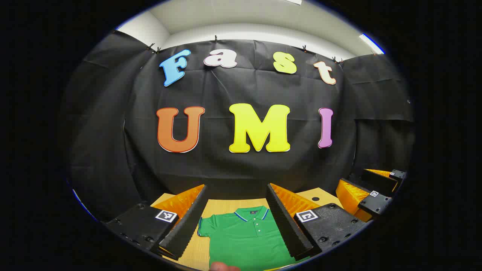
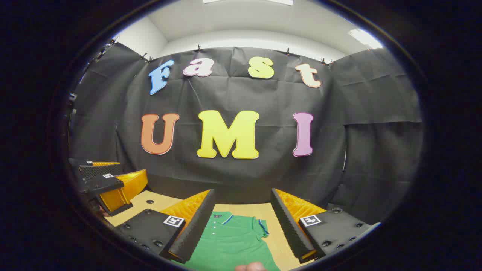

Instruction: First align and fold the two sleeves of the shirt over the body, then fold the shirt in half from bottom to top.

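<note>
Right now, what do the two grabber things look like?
Each gripper, left gripper and right gripper, has two long wedge-shaped fingers with ridged inner faces. Behind them sit dark blocks with screws, each carrying a small square black-and-white marker. Ribbed orange plastic backs the fingers.

A light wooden tabletop (image 1: 226,206) runs along the bottom of the left gripper view, with a small round dark hole (image 1: 315,198) near its far right corner; in the right gripper view the same pale wood (image 2: 246,210) meets the black cloth wall (image 2: 233,177); above the cloth, a white ceiling (image 2: 248,19) carries a bright strip light (image 2: 364,37).
</note>
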Demonstrator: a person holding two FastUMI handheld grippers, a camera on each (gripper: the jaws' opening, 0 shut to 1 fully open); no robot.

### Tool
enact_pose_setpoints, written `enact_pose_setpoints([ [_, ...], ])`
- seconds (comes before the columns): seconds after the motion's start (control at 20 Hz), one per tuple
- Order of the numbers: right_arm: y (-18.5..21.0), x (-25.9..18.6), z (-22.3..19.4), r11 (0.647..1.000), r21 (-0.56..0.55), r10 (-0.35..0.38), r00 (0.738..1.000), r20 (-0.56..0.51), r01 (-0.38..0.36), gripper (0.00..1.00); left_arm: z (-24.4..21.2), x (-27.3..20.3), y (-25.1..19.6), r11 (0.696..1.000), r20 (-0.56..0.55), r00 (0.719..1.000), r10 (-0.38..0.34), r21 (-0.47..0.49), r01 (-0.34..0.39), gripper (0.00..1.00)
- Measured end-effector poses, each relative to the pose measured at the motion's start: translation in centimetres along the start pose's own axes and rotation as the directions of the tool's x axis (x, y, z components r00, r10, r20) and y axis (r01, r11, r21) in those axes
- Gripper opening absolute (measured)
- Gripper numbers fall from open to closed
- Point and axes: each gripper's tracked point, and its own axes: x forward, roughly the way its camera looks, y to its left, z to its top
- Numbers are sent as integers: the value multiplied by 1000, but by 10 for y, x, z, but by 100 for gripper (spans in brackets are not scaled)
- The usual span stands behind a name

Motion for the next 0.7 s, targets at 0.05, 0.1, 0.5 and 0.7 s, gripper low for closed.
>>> enact_pose_setpoints([
  [0.05,0,0,1,1000,-9,3,1000,4,-3,94,-1,-1,0,1000,0,1000,2,-3,-2,99],
  [0.1,0,-1,2,1000,-13,7,1000,8,-7,94,-1,-1,1,1000,-2,1000,6,-5,-6,99],
  [0.5,-12,1,-2,1000,-23,4,1000,7,-4,95,-3,0,1,1000,3,1000,25,-15,-25,99],
  [0.7,-18,4,-1,1000,-18,3,1000,1,-3,94,-1,-2,1,999,16,999,33,-10,-33,99],
])
